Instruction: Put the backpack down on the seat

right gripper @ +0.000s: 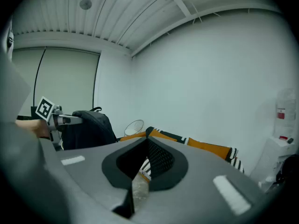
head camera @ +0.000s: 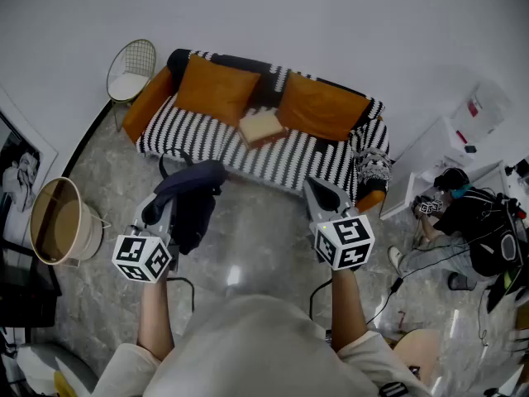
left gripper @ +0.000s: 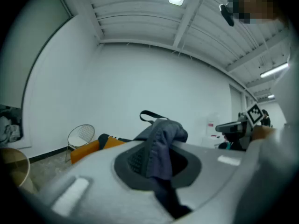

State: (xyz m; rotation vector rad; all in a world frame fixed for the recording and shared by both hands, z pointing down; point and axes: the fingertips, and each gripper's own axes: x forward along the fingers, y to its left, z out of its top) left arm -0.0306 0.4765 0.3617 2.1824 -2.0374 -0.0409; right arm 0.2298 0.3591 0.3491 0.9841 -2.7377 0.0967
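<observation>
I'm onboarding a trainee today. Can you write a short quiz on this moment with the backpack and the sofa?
1. True or false: the backpack already rests on the sofa.
2. The left hand-held gripper is: A) open and empty; B) shut on the backpack's fabric; C) lying on the floor.
3. Fill in: the right hand-held gripper has its jaws together and holds ___.

Key: 1 false, it hangs over the floor in front of the sofa; 2 B; 3 nothing.
</observation>
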